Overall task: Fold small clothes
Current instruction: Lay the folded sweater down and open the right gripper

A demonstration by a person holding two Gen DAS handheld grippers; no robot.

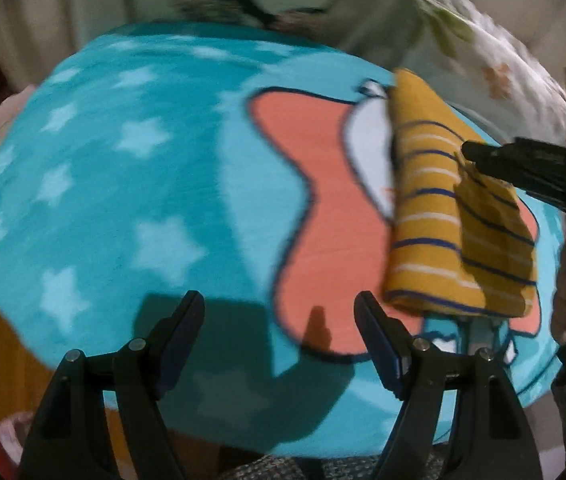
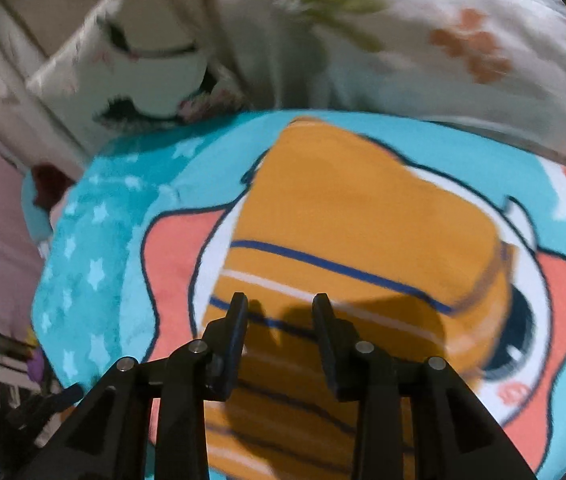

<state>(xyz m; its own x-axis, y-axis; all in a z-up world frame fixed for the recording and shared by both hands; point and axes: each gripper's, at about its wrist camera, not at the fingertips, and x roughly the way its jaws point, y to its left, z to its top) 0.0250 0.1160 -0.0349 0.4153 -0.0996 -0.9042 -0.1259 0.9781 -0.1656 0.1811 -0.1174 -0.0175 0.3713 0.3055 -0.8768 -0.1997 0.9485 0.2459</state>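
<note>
Folded mustard striped garment at about 3 o'clock on the turquoise star blanket, over the pink and white cartoon print. Left gripper at 6 o'clock, released, jaws wide apart, above bare blanket, grasping nothing. Right gripper at 3 o'clock in the left view, tip at the garment's upper edge; cannot tell there if touching. In the right view, right gripper low over the garment, jaws parted, no cloth between. White floral bedding at 1 o'clock.

Black fingers; silver pivot screws
</note>
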